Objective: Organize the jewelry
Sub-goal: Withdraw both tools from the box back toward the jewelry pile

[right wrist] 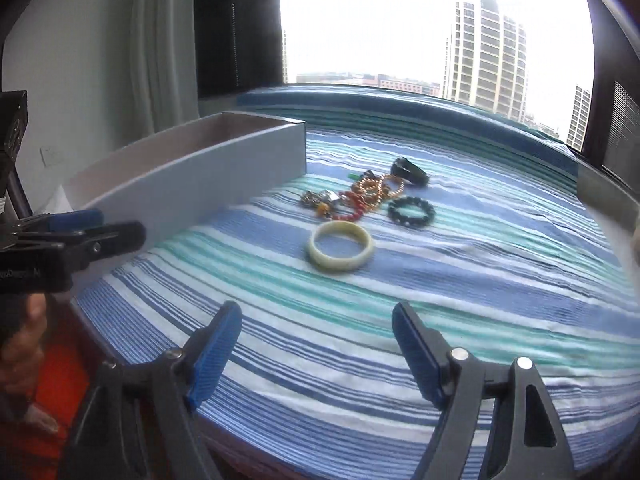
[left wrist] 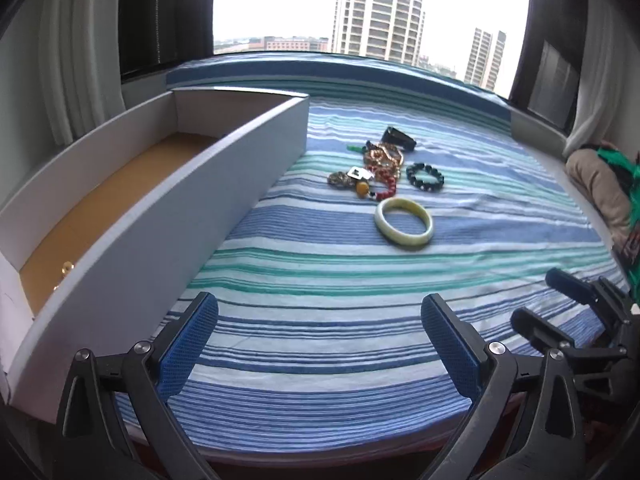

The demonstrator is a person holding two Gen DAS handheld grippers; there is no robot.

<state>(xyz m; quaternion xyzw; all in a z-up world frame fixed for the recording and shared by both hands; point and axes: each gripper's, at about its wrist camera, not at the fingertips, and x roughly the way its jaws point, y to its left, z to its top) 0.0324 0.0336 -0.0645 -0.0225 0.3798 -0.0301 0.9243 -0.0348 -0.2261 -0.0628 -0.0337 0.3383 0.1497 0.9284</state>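
— Grippers? 
— Left gripper [left wrist: 320, 340] and right gripper [right wrist: 318, 344] both gape wide, holding nothing, ribbed blue pads.
— Jewelry?
— Smooth pale bangle [left wrist: 404, 221] right of the grey box [left wrist: 224, 168], beaded bracelets [left wrist: 425, 176] beyond.

Glossy pale stone-like bangle [left wrist: 403, 221] on striped woven cloth [left wrist: 320, 280] — matt grey cardboard box [left wrist: 168, 216].

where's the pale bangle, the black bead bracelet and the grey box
pale bangle [right wrist: 362, 258], right wrist view, on its right rim
black bead bracelet [right wrist: 429, 213], right wrist view, on its right-hand beads
grey box [left wrist: 192, 200], left wrist view, on its long outer wall
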